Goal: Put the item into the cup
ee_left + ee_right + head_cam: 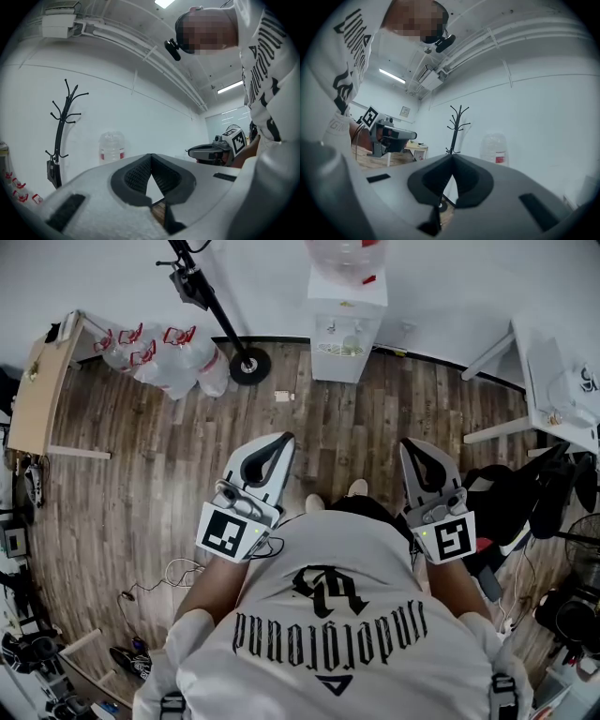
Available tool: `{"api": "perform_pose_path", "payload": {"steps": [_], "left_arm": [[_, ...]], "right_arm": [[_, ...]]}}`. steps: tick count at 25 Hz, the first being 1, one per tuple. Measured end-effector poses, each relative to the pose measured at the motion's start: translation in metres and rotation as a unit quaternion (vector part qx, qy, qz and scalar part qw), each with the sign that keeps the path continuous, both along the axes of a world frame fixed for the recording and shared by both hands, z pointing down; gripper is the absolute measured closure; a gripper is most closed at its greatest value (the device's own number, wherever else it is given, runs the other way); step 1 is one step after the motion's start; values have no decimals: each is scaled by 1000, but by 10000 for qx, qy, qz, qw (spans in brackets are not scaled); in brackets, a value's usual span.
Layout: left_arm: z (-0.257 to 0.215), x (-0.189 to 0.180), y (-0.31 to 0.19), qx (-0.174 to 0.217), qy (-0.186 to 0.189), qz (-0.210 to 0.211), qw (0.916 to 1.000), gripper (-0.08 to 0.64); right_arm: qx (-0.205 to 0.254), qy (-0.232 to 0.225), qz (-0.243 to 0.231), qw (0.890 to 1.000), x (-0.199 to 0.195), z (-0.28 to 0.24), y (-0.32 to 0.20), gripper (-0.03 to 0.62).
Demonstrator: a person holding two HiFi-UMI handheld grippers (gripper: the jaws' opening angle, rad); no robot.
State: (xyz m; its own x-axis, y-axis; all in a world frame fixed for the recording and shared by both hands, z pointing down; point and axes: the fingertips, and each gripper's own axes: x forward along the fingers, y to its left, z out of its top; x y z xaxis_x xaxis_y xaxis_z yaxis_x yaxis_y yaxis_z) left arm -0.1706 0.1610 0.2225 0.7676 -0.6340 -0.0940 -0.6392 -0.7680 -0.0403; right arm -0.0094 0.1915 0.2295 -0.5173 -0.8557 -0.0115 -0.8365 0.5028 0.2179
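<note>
Over the brown wood-plank floor (pixel 141 484), the white-and-black left gripper (pixel 285 439) and matching right gripper (pixel 410 443) point level toward a white water dispenser (pixel 345 334), jaws pressed together and empty; where the item and cup are cannot be told.

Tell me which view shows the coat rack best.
The left gripper view: the coat rack stands side-on and large, hooks and pole clear. The right gripper view shows it smaller, its foot hidden. The head view shows only its round base and pole from above.
</note>
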Motion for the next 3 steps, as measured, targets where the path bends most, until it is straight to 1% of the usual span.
{"api": "perform_pose_path", "payload": {"steps": [3], "left_arm": [[-1, -5, 0, -2, -10, -17, 10000, 554]], "right_arm": [[17, -5, 8, 10000, -2, -1, 0, 588]]}}
